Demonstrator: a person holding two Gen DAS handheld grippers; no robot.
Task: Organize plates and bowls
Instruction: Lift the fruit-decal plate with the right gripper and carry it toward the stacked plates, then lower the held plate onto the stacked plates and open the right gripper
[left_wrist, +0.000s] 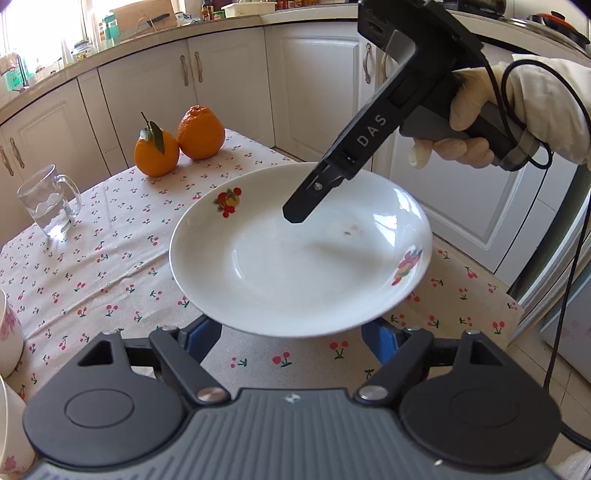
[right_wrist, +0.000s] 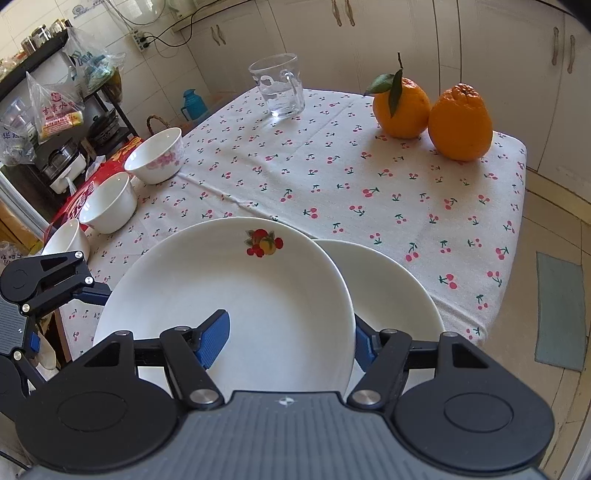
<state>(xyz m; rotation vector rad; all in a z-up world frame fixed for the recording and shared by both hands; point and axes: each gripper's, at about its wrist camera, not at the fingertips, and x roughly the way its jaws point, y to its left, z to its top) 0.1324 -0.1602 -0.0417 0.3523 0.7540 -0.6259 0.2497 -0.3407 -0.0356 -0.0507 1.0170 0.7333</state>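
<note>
A white plate with fruit prints (left_wrist: 295, 258) hangs above the cherry-print tablecloth (left_wrist: 92, 266). My right gripper (left_wrist: 295, 216) grips its far rim from above. In the right wrist view the same plate (right_wrist: 236, 306) sits between my right gripper's blue pads (right_wrist: 216, 338), tilted, over a second white plate (right_wrist: 391, 291) on the table. My left gripper (left_wrist: 291, 336) is open, its blue fingers under the plate's near rim, apart from it. Three white bowls (right_wrist: 157, 155) (right_wrist: 109, 203) (right_wrist: 68, 236) stand at the table's left edge.
Two oranges (right_wrist: 432, 110) and a glass mug (right_wrist: 279, 85) stand at the far side of the table. White cabinets (left_wrist: 317, 92) line the wall behind. A shelf with bags (right_wrist: 55, 103) stands left of the table. My left gripper also shows in the right wrist view (right_wrist: 48, 280).
</note>
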